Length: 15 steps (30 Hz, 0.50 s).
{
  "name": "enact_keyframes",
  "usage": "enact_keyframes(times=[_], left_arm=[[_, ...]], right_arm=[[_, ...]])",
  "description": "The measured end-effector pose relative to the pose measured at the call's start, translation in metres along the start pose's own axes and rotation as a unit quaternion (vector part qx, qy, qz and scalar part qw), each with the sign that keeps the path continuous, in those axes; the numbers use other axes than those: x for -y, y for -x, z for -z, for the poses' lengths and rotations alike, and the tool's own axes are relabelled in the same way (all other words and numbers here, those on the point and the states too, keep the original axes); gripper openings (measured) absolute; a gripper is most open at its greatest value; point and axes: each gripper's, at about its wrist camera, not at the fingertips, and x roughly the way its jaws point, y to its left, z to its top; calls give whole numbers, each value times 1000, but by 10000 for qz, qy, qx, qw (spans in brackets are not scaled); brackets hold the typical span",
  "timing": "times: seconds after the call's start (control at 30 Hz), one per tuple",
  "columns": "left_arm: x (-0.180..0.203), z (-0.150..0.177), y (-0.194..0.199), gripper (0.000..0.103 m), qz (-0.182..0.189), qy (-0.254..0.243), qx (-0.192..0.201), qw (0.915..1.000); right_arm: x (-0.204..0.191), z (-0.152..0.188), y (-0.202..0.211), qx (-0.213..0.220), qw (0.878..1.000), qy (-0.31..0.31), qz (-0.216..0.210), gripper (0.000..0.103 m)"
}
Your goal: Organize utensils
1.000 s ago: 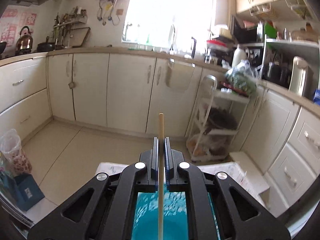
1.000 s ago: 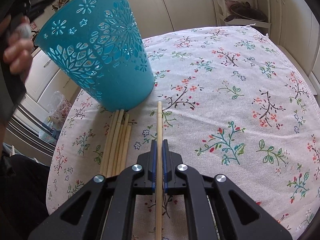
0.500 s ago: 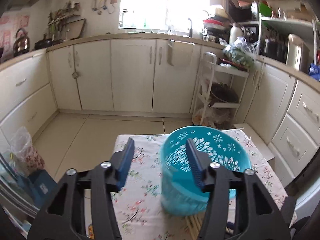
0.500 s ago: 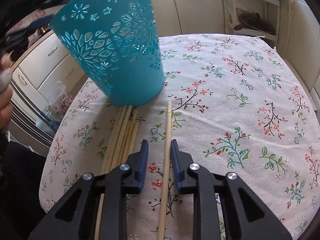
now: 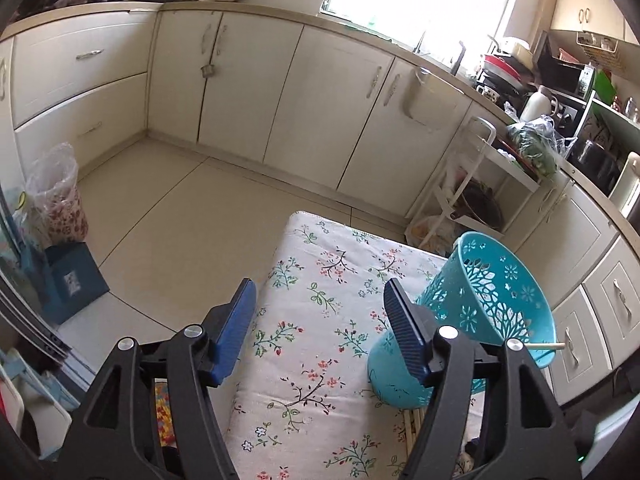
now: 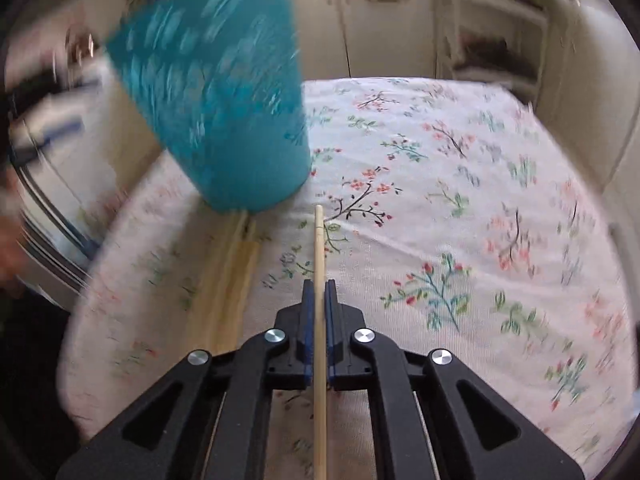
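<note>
The right gripper (image 6: 319,292) is clamping a single wooden chopstick (image 6: 319,248), its fingers (image 6: 307,300) pressing in from both sides while the stick's rear end is running out of frame below. The left gripper (image 5: 318,320) is hanging released over the bench (image 5: 320,360), its blue-padded fingers (image 5: 236,324) spread wide and gripping nothing. Toward the bench's left edge, a bundle of loose chopsticks (image 6: 230,280) is lying with its far ends hidden beneath the teal basket (image 6: 224,100), which is showing heavily blurred in the right wrist view. In the left wrist view, the basket is tilting, and another chopstick (image 5: 546,345) is poking over its rim, mostly concealed.
</note>
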Motion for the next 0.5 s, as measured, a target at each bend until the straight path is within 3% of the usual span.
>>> enact_keyframes(times=[0.1,0.23,0.37,0.5], left_arm=[[2,2,-3,64,38,-17,-80,10000],[3,-1,-5,64,82,32,-104,9999],[2,-2,-5,65,108,84,-98,9999],[-2,-2,-7,65,111,183,-132,9997]], right_arm=[[13,-6,34,373,9956,-536,-677,6],[12,-29,87,1137,9780,-909,-1496,6],[-4,-74,121,1874,9600,-873,-1890,6],[-31,-132,118,2470,9483,-772,-1838,6]])
